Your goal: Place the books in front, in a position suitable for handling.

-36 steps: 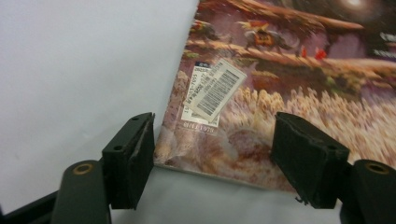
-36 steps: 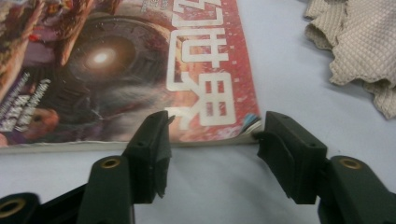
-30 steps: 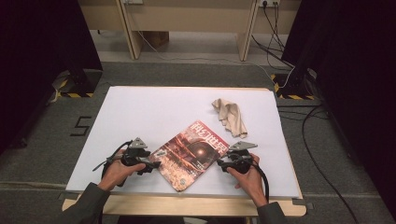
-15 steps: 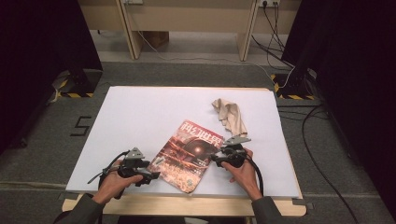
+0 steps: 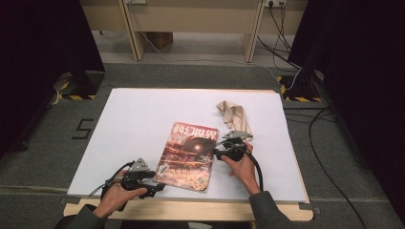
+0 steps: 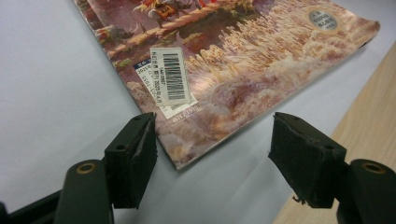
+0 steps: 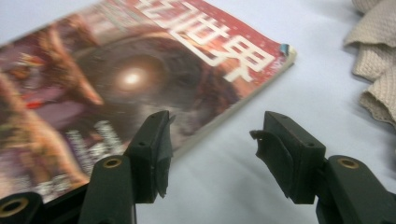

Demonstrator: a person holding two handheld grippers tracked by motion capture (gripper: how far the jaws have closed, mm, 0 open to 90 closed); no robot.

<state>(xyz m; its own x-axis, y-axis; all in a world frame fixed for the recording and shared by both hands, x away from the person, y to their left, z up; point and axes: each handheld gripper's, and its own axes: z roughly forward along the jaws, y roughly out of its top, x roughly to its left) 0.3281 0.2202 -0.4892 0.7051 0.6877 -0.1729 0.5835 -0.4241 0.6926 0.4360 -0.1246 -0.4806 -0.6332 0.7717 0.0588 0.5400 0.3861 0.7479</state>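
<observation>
On the white table (image 5: 143,119), the magazine (image 5: 188,155) lies flat near the front edge, shifted forward from a second ago. Both grippers flank it, left gripper (image 5: 155,187) and right gripper (image 5: 217,151) with jaws apart, gripping nothing; repositioning likely continues.

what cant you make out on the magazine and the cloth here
- Magazine: top cut off by the left gripper view's edge; barcode digits too small.
- Magazine cover art: blurred in the right gripper view.
- Cloth: cut off by that view's right edge.
- Small cover print: too small in the high view.
</observation>
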